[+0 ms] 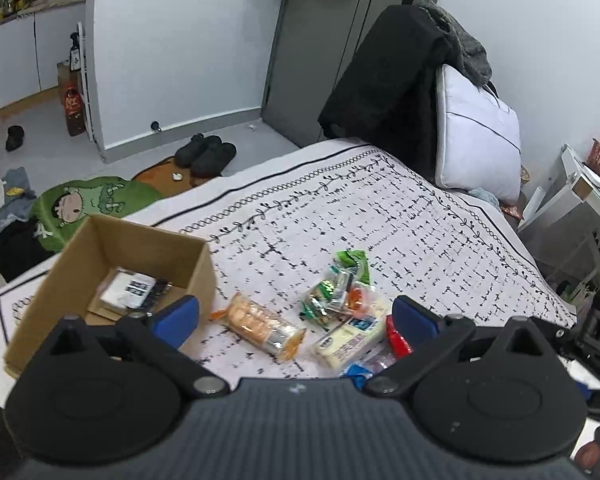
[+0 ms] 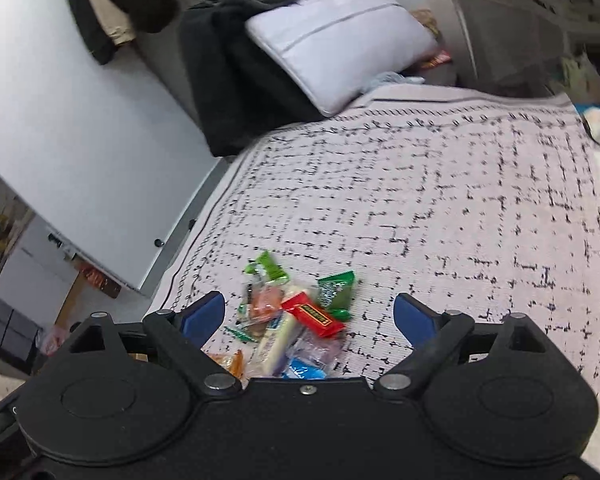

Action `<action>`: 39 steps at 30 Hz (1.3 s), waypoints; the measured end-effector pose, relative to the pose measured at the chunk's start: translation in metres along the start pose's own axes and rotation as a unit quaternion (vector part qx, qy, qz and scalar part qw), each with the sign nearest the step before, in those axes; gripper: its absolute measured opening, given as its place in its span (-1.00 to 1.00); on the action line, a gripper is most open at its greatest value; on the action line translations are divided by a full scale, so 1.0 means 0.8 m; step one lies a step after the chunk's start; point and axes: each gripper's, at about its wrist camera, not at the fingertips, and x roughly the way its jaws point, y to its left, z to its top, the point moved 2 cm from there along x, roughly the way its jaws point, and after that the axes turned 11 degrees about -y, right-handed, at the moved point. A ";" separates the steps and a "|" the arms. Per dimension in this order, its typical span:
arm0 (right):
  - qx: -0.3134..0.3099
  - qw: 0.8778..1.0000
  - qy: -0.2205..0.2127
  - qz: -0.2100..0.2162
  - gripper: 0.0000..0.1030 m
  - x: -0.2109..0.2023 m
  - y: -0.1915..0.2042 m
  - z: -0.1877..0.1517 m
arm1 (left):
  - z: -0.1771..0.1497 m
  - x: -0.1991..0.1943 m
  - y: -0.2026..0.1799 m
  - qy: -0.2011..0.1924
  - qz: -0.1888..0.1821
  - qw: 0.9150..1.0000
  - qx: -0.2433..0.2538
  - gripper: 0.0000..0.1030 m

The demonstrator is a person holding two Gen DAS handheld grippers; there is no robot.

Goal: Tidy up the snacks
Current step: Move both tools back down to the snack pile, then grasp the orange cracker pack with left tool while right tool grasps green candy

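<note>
Bed [image 1: 440, 216] as worktop: box [image 1: 80, 256] sits beside snacks [image 1: 340, 304] for short transfers; your left gripper [image 1: 296, 320] and right gripper [image 2: 308, 316] hover released, empty.

The far half of the bed [image 2: 440, 200] lies open to the pillow [image 2: 336, 40]. Nearer, the snack pile [image 1: 340, 312] and the cracker pack [image 1: 260, 326] crowd the middle — the cardboard box [image 1: 112, 264] walls off the left, its open top reachable from above.

White bedspread [image 1: 440, 240] with black dashed grid, brown cardboard box [image 1: 100, 248], red wrapper [image 2: 314, 316], blue fingers [image 1: 178, 316].
</note>
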 end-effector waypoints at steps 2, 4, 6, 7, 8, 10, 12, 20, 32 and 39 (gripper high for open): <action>0.011 1.000 0.006 -0.002 0.77 0.006 -0.006 -0.002 | -0.003 0.010 -0.004 0.006 -0.001 1.000 -0.008 0.98; 0.018 1.000 0.011 -0.004 0.76 0.014 -0.011 -0.004 | -0.006 0.018 -0.007 0.013 0.001 1.000 -0.013 0.97; 0.024 1.000 0.015 -0.003 0.68 0.021 -0.015 -0.005 | -0.010 0.026 -0.008 0.015 0.000 1.000 -0.023 0.95; 0.027 0.999 0.018 -0.002 0.65 0.025 -0.017 -0.006 | -0.012 0.030 -0.008 0.016 0.001 0.999 -0.028 0.95; 0.032 0.999 0.021 -0.002 0.56 0.028 -0.019 -0.006 | -0.014 0.035 -0.009 0.018 0.002 0.999 -0.034 0.92; 0.041 0.999 0.027 0.002 0.44 0.037 -0.023 -0.008 | -0.020 0.045 -0.009 0.026 0.004 0.998 -0.048 0.78; 0.051 0.998 0.029 0.003 0.37 0.044 -0.027 -0.009 | -0.025 0.057 -0.009 0.037 0.003 0.997 -0.061 0.63; 0.070 0.997 0.037 0.001 0.27 0.072 -0.037 -0.011 | -0.050 0.101 -0.006 0.074 0.015 0.992 -0.102 0.22; 0.062 0.996 0.062 -0.020 0.23 0.118 -0.037 -0.024 | -0.084 0.156 0.014 0.096 0.091 0.976 -0.175 0.17; 0.055 0.995 0.076 -0.034 0.19 0.150 -0.034 -0.034 | -0.092 0.177 0.027 0.091 0.127 0.968 -0.198 0.17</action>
